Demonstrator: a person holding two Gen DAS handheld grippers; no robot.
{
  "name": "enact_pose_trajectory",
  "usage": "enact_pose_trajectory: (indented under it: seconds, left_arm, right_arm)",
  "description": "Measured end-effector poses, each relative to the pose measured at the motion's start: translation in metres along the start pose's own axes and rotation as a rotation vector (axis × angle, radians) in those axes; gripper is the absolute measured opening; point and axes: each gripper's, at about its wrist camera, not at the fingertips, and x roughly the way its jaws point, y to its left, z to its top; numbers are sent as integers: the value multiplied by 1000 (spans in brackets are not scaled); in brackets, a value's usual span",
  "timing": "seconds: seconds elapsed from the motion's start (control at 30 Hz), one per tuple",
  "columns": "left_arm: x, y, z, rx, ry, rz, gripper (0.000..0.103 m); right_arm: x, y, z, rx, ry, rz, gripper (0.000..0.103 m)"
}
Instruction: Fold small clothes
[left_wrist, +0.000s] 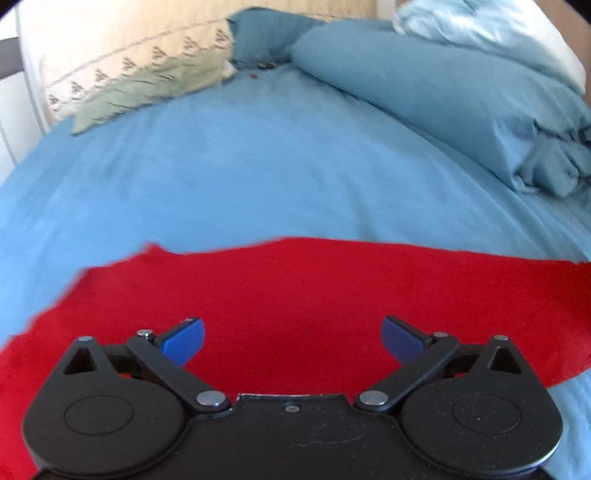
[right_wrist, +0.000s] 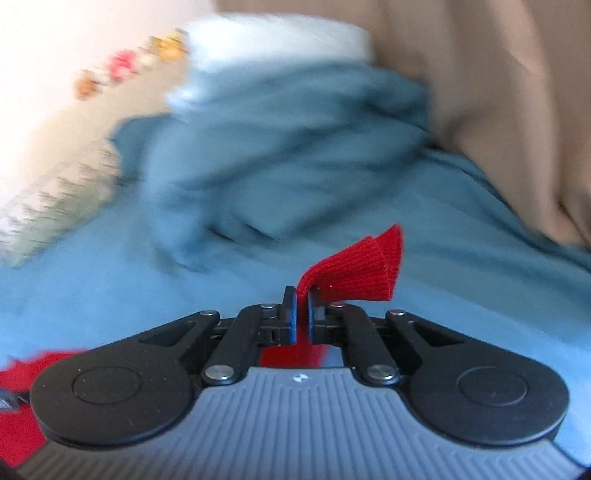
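A red garment (left_wrist: 295, 288) lies spread on the blue bed sheet (left_wrist: 221, 177), filling the lower part of the left wrist view. My left gripper (left_wrist: 292, 338) is open wide just above the red cloth, with nothing between its blue pads. My right gripper (right_wrist: 302, 315) is shut on a ribbed edge of the red garment (right_wrist: 354, 269), which sticks up and flops to the right past the fingertips. More red cloth (right_wrist: 18, 373) shows at the lower left of the right wrist view. That view is motion-blurred.
A rumpled blue duvet (left_wrist: 443, 92) is heaped at the back right of the bed. A cream and green patterned pillow (left_wrist: 140, 70) lies at the back left. A beige curtain (right_wrist: 498, 92) hangs at the right.
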Motion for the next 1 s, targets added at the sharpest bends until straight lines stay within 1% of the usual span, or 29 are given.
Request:
enact_pose_trajectory:
  seconds: [0.07,0.13,0.2,0.23,0.27,0.33,0.4,0.47,0.5,0.57,0.63,0.67,0.7,0.73,0.77,0.8,0.83,0.87,0.9,0.93,1.0]
  left_arm:
    - [-21,32,-2,-26,-43,47,103]
    - [-41,63,-10,-41,-87,76,103]
    - [-57,97,-18,-65,-105,108,103]
    - [-62,114,-24,-83,-103,121,103]
    - [-66,130,-30,-105,-97,128,103]
    - [-74,164,-48,-151,-90,133,103]
    - [-78,192,-66,-200,-78,138,103]
    - [-79,212,-84,-256,-56,125,103]
    - [-79,222,-94,-288,-40,104,103]
    - [-75,234,-108,-337,-17,58,103]
    - [-73,237,-117,-362,-9,31,103]
    - [-72,236,-117,-368,-12,19,103]
    - [-71,234,-117,-372,-21,7,103]
    - [-71,231,-116,-374,-30,-6,103]
    - [-70,229,-115,-376,-33,-23,103]
    - [-67,225,-113,-381,-29,-40,103]
    - [-65,224,-111,-386,-27,-58,103]
    - [-62,218,-109,-389,-31,-82,103]
    - [-62,215,-109,-391,-34,-98,103]
    - [-58,210,-107,-397,-34,-113,103]
    - [-50,198,-105,-414,-33,-153,99]
  right_arm:
    - [-2,49,15,-21,5,126,21]
    - [-6,110,20,-56,5,264,21]
    - [-9,175,12,-110,4,398,21]
    - [-9,207,2,-133,19,466,21]
    - [-7,240,-12,-158,48,534,21]
    - [-1,294,-51,-219,116,623,21]
    - [7,336,-100,-296,200,673,21]
    - [14,365,-150,-390,283,681,20]
    - [17,373,-173,-429,318,681,20]
    - [19,381,-204,-477,355,677,21]
    - [18,384,-219,-501,362,687,22]
    - [17,384,-222,-503,358,693,25]
    - [16,384,-222,-506,348,693,25]
    - [17,381,-220,-510,351,698,33]
    - [11,372,-221,-513,357,700,53]
    - [6,368,-219,-518,350,695,64]
    - [2,366,-214,-528,324,694,79]
    - [-4,359,-206,-543,290,690,88]
    - [-5,355,-199,-557,272,679,92]
    - [-9,342,-190,-570,260,660,101]
    - [-15,320,-178,-586,251,626,103]
